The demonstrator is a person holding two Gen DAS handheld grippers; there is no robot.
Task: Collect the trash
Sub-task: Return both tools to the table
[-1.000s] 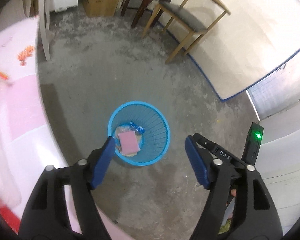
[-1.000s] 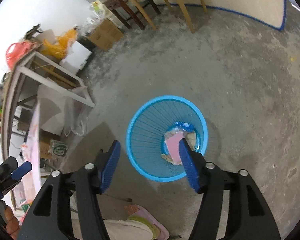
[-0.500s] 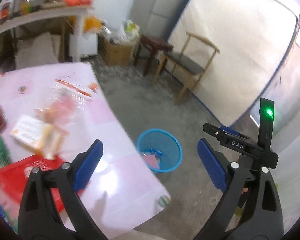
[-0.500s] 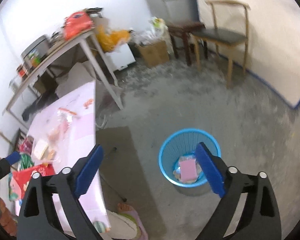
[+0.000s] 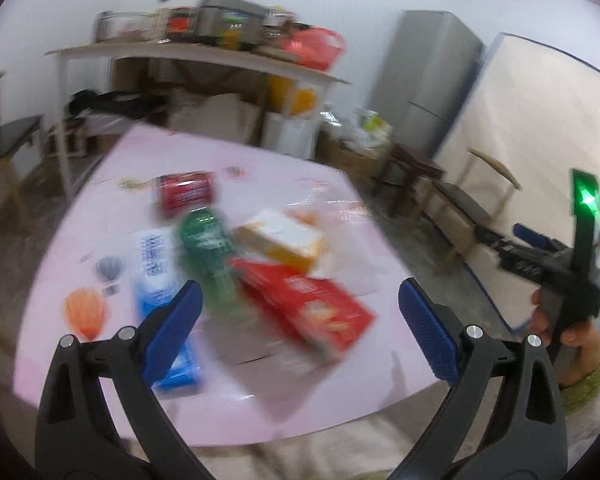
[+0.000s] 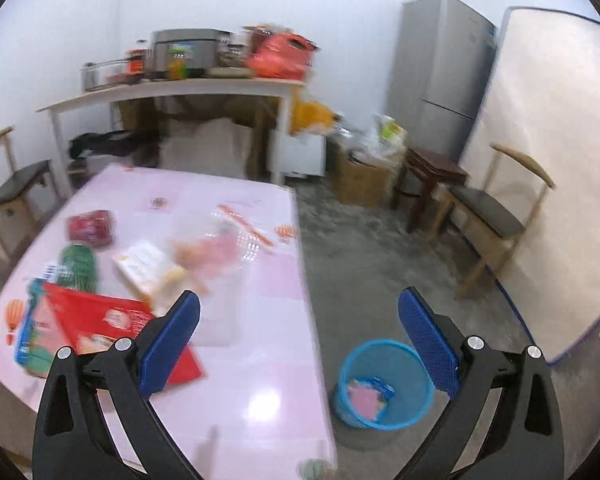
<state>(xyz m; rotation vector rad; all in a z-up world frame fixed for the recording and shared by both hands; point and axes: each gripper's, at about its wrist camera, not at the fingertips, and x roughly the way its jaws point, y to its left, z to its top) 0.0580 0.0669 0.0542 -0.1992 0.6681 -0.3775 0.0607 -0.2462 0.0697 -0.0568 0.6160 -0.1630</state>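
Several pieces of trash lie on the pink table (image 5: 260,400): a red box (image 5: 312,304), a green packet (image 5: 208,248), a blue packet (image 5: 156,280), a yellow-white box (image 5: 284,240) and a red packet (image 5: 186,194). My left gripper (image 5: 298,286) hangs open above them, holding nothing. The right gripper (image 6: 299,292) is beside the table edge, its jaws opening with nothing between them. Below it on the floor stands the blue basket (image 6: 342,376) with a pink item (image 6: 362,396) inside. A clear bag (image 6: 212,252) also lies on the table (image 6: 268,360).
A wooden chair (image 6: 492,212), a dark stool (image 6: 432,168) and a cardboard box (image 6: 360,180) line the far side. A grey fridge (image 6: 440,72) and a cluttered white shelf table (image 6: 180,88) stand by the back wall. A hand (image 5: 576,340) holds the other gripper at right.
Both views have swung up from the basket toward the table and the room. Both pairs of jaws stand wider. The basket has left the left wrist view.
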